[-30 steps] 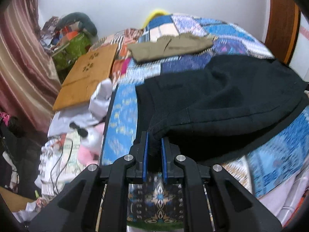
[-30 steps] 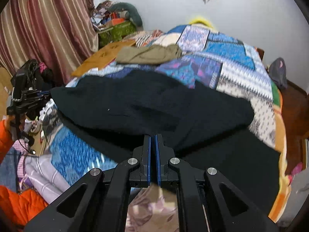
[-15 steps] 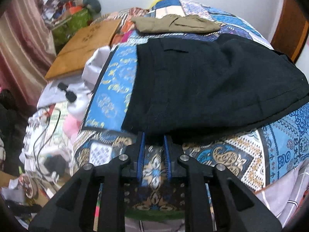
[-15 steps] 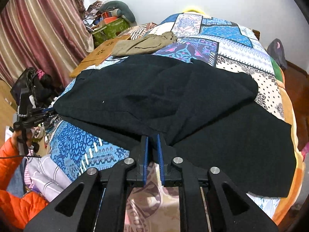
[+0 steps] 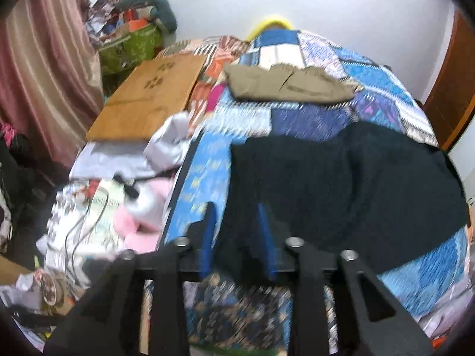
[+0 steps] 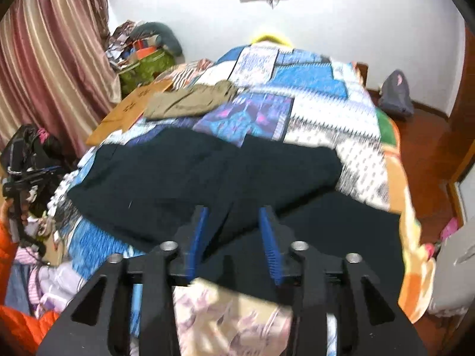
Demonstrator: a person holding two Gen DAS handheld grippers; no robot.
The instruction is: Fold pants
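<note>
Nearest in the left wrist view, the left gripper [image 5: 237, 231] has its blue-padded jaws spread apart, framing the near edge of the black pants [image 5: 341, 190] without pinching them. The right gripper [image 6: 233, 237] is likewise spread wide over the dark cloth, gripping nothing. Both views are blurred.

The black pants [image 6: 207, 178] lie folded over on the near half of the bed's patchwork quilt [image 6: 311, 89], a doubled upper layer resting on a wider black layer that runs toward the bed's edge at about 4 o'clock in the right wrist view. In the left wrist view they fill the middle and the 3 o'clock side.

Beside the bed at 9 o'clock in the left wrist view sits a pink and white plush toy [image 5: 142, 210] among cables and papers. Farther off, at 11 o'clock, a wooden board [image 5: 148, 95] rests flat. Beyond the black cloth, at 12 o'clock, folded khaki pants [image 5: 291, 84] lie on the quilt, well apart from the black pair. Striped curtains [image 6: 50, 68] hang at 10 o'clock, and a white wall [image 6: 341, 20] closes the far side.
</note>
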